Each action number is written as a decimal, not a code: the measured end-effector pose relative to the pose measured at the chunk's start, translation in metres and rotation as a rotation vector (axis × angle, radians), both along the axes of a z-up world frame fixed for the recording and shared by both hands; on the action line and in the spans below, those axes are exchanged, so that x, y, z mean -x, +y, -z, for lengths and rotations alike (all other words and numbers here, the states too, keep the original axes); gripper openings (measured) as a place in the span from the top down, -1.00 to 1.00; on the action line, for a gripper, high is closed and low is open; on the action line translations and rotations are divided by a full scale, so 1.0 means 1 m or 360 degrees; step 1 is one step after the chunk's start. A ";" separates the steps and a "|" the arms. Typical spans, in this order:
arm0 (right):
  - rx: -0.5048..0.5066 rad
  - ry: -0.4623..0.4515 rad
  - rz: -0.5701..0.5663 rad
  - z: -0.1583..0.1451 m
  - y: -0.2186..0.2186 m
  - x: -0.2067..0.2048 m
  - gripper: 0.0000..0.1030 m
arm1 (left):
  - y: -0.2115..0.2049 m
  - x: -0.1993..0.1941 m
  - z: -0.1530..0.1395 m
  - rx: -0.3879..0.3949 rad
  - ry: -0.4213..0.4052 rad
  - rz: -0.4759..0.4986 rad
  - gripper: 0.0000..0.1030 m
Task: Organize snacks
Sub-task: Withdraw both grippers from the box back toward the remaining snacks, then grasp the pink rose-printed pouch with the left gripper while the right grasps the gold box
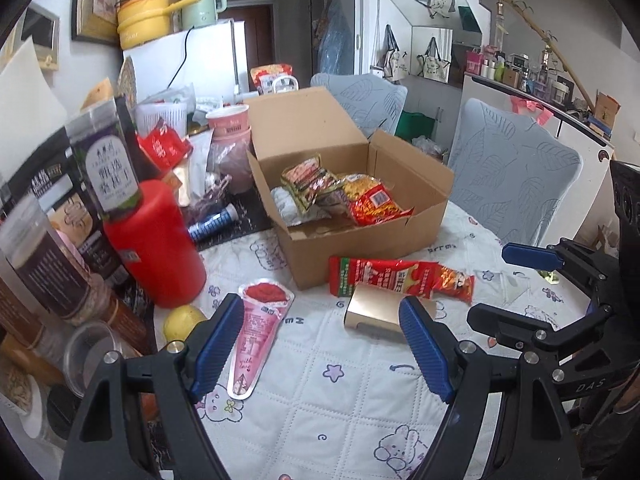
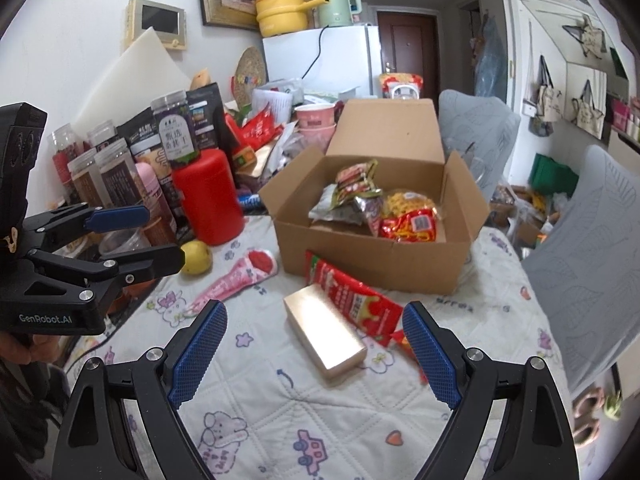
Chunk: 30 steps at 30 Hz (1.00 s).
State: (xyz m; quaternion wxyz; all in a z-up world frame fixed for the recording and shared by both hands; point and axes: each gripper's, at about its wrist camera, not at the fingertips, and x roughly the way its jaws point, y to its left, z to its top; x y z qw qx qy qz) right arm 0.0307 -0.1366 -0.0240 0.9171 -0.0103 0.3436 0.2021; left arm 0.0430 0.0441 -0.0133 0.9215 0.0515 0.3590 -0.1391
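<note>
Partway done, by the look of it. Open cardboard box point(image 1: 352, 184) at centre of the bench point(image 1: 320, 400) already holding several packets: a yellow-and-red noodle-type bag point(image 1: 374, 200) on the right side, green-and-red sachets point(image 1: 308, 180) toward the far left, a silvery wrapper point(image 1: 286, 204) at the near left corner. Still loose on the quilted cover in front of the box: long red packet point(image 1: 400, 278) lying just against the near wall of the box, gold box point(image 1: 374, 312) touching and partly overlapping that packet's near edge, pink cone-shaped snack point(image 1: 256, 336) to the left, well apart from the gold box. Yellow fruit point(image 1: 182, 322) near the red canister point(image 1: 156, 244) at left; unclear whether it counts as a snack. Jars and bags crowded at far left, no sign of sorting there. Left tool point(image 1: 322, 344) open wide, nothing between the pads, aimed down at the stretch of cover between pink cone and gold box. Right tool point(image 2: 316, 356) also wide and empty, gold box point(image 2: 326, 330) framed between its fingers but not touched. Three loose items left at minimum; gold box looks the likely next pick for the right tool, pink cone for the left. Rigid gold box should grip easily; the flat red packet under its edge may drag along.
</note>
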 end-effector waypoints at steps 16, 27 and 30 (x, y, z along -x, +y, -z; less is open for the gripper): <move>0.0036 0.0190 -0.0023 0.057 0.008 -0.039 -0.76 | 0.032 -0.044 0.078 0.0029 0.0290 -0.0113 -0.55; 0.0112 0.0274 -0.0060 0.085 0.016 -0.065 -0.76 | 0.044 -0.072 0.115 0.0008 0.0445 -0.0226 -0.25; 0.0123 0.0289 -0.0068 0.089 0.017 -0.069 -0.76 | 0.049 -0.079 0.128 0.0036 0.0525 -0.0252 -0.11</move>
